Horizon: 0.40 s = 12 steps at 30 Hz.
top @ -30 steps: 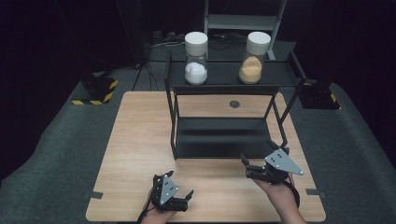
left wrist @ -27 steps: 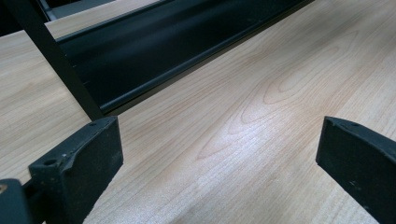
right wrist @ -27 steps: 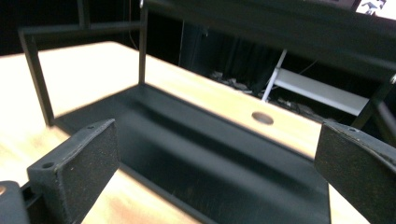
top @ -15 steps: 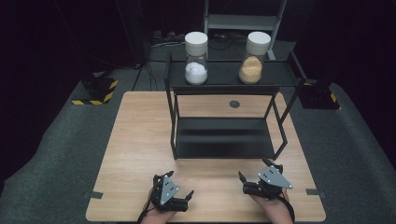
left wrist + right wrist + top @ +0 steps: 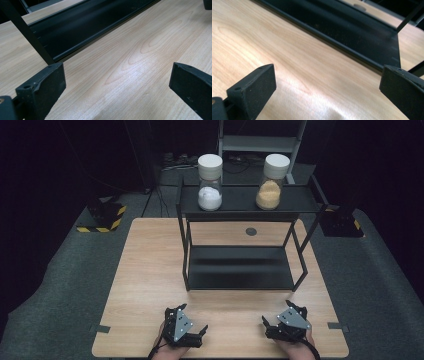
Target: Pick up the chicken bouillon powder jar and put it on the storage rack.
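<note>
A black two-level rack (image 5: 245, 200) stands at the back middle of the wooden table (image 5: 145, 270). On its top level are a white-lidded jar of white powder (image 5: 210, 182) and a white-lidded jar of tan grains (image 5: 270, 182). The lower tray (image 5: 240, 270) is bare. Near the front edge, my left gripper (image 5: 190, 318) is open and empty. My right gripper (image 5: 276, 313) is also open and empty. In the left gripper view the open left gripper (image 5: 117, 77) faces bare wood and the tray's edge (image 5: 82, 27). In the right gripper view the open right gripper (image 5: 327, 82) faces the tray (image 5: 352, 27).
A round grommet (image 5: 251, 231) sits in the table behind the rack. Grey tape marks (image 5: 100, 328) flag the front corners. A yellow-and-black striped base (image 5: 102, 220) is on the floor at the left, a black base (image 5: 342, 225) at the right, and a metal shelf unit (image 5: 260, 142) behind.
My right gripper has drawn back from the rack's front right leg toward the table's front edge and lowered. The left gripper has hardly moved.
</note>
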{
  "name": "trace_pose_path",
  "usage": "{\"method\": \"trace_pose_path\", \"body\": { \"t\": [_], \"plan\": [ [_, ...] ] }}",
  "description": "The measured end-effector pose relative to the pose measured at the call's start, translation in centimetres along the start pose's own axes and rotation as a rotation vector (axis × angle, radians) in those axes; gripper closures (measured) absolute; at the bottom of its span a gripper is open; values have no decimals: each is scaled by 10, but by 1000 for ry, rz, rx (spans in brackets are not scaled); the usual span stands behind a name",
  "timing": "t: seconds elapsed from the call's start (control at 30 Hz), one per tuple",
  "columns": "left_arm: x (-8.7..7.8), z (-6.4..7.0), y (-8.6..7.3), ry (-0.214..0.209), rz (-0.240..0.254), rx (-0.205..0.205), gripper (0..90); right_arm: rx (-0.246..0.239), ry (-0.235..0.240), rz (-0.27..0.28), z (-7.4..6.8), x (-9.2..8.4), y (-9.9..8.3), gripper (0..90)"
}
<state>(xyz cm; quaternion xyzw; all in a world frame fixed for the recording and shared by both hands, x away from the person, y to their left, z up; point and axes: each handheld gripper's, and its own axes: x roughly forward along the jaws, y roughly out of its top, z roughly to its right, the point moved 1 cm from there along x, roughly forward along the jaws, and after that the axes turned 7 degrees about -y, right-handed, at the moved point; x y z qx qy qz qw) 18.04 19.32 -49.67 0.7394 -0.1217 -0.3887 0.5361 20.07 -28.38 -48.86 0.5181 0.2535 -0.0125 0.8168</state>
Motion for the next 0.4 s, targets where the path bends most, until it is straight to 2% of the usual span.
{"method": "trace_pose_path", "body": {
  "t": [0.2, 0.4],
  "plan": [
    [2, 5, 2, 12, -17, 36, 10, -8, 22, -17, 4, -1, 1, 0],
    [4, 10, 4, 19, -33, 69, 10, -22, 23, -24, 5, -2, 1, 0]
  ]
}}
